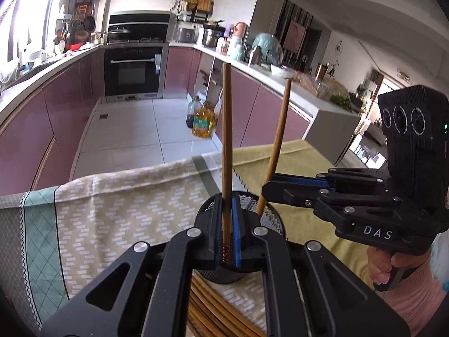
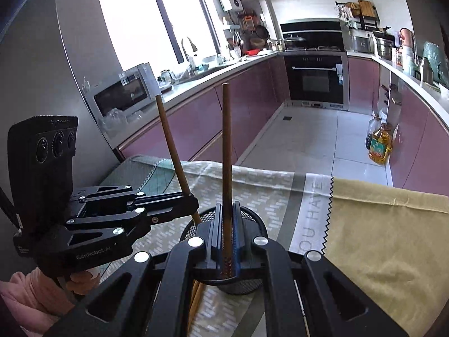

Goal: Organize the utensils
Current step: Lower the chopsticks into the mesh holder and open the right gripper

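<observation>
1. one chopstick is clamped upright in the closed left gripper, directly over the mesh holder.
2. a second chopstick is pinched likewise by the right gripper, its lower end above the holder's mouth.
3. both long axes stand near vertical; a straight lowering is judged sufficient.
</observation>
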{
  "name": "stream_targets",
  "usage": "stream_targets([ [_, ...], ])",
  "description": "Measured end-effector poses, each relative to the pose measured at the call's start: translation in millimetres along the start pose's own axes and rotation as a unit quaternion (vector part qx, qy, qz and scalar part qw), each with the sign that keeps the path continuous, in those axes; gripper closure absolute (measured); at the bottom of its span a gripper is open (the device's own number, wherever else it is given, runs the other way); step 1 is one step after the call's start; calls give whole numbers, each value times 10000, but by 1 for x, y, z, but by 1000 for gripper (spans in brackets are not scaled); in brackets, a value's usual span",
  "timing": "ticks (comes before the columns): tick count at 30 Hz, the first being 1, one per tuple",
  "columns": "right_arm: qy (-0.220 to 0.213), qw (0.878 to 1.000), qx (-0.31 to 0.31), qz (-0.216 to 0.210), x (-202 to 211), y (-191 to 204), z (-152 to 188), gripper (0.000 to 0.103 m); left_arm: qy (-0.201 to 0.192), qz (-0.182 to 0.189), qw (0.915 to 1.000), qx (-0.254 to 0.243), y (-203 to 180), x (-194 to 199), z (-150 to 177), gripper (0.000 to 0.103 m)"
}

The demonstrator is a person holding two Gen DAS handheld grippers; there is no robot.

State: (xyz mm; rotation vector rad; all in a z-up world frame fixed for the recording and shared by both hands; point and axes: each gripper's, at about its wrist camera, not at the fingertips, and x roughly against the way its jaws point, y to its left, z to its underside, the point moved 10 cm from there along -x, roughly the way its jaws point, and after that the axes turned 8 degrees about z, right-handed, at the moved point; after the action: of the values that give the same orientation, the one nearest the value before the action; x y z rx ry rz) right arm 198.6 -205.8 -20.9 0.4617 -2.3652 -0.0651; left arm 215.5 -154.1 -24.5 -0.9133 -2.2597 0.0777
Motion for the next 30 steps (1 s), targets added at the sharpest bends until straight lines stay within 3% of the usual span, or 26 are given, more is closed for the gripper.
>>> stream_targets([
  [7,132,9999,-73,73,-14,-5,-2,96,137,-70,9999,78,16,-19,6,95],
  [12,-12,9999,-126,92,-6,-2,-4,95,77,-164,9998,95,21,-15,10,92],
  [15,-187,9997,-125,118,7,-1,-5,89,-127,-386,9992,-8,22,2,11,81],
  [19,-503,9987,52,25,35,12,1,73,-454,-621,9969,-174,23,35,19,65],
  [25,-487,9974,473,-253,55,44,40,61,-476,-997,9935,-256,32,67,51,53],
  [30,108,9983,514,-251,26,54,88,60,-127,-1206,9926,-64,44,64,92,53],
])
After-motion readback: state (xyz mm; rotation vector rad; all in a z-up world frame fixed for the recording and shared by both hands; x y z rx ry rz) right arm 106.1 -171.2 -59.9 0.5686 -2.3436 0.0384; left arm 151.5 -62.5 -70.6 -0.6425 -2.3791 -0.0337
